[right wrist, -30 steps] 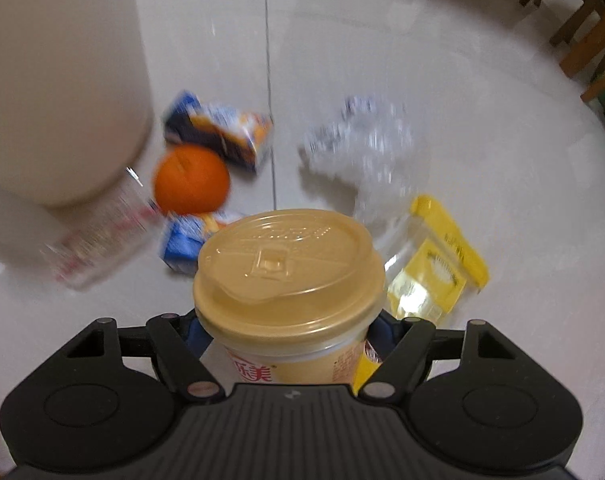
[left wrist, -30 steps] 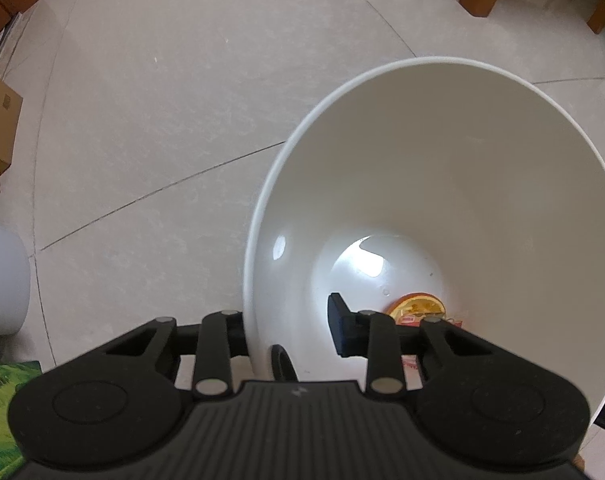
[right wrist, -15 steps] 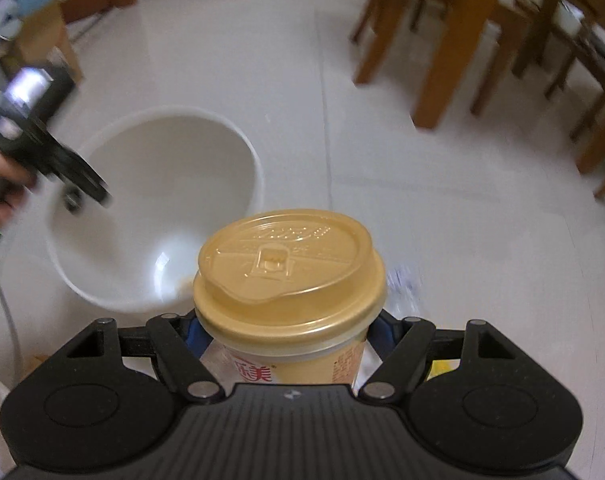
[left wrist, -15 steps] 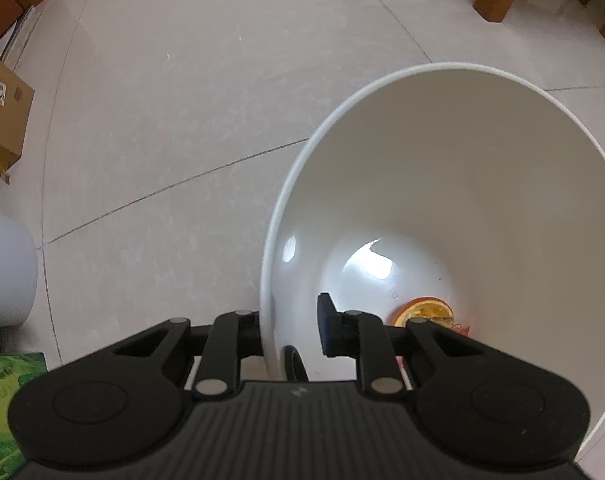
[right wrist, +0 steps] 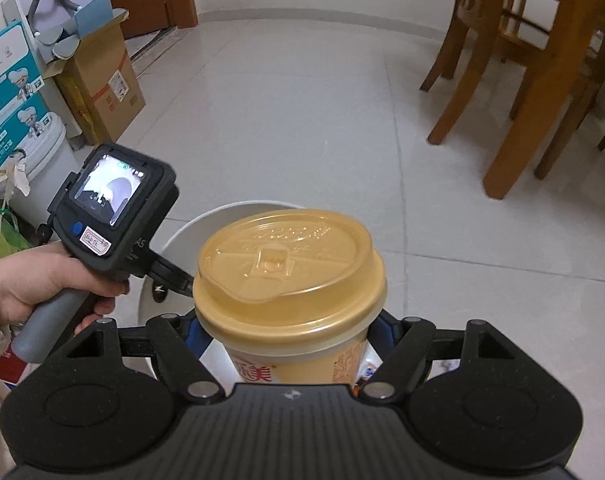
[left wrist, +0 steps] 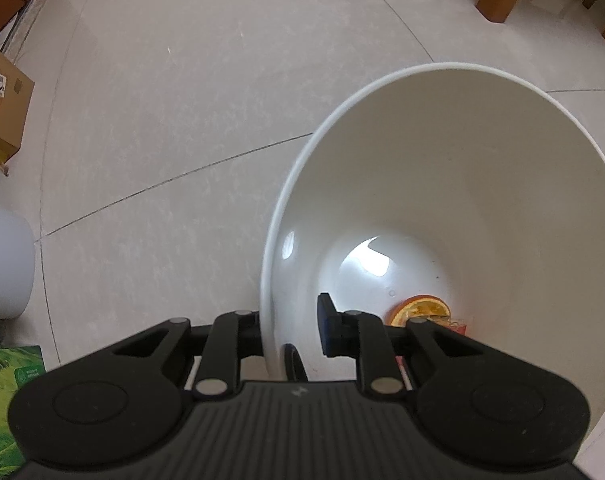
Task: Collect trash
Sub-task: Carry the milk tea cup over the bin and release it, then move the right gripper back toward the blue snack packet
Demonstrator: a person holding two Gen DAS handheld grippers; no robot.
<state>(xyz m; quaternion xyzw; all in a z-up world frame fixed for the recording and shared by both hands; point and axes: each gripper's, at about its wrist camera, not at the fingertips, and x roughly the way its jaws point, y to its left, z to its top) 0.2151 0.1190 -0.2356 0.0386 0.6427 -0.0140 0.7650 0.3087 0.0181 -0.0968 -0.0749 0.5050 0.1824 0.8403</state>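
A white bin (left wrist: 462, 184) stands on the tiled floor. My left gripper (left wrist: 288, 332) points down and is shut on the bin's near rim, one finger outside the wall and the blue pad (left wrist: 325, 326) inside. An orange peel (left wrist: 422, 308) and a red wrapper (left wrist: 458, 326) lie at the bottom. My right gripper (right wrist: 290, 336) is shut on a drink cup with a tan lid (right wrist: 290, 264), held above the bin's rim (right wrist: 238, 206). In the right wrist view a hand (right wrist: 42, 284) holds the left gripper (right wrist: 170, 280) at the bin's left edge.
Cardboard boxes (right wrist: 98, 80) and a blue-white carton (right wrist: 10, 92) stand at the left wall. Wooden chair and table legs (right wrist: 514, 120) are at the right. A pale cylinder (left wrist: 2, 264), a green box (left wrist: 6, 400) and another cardboard box (left wrist: 2, 100) sit left of the bin.
My right gripper has risen with the cup, away from the litter on the floor, to above the bin. The left gripper's fingers closed in on the bin's rim and then stayed put.
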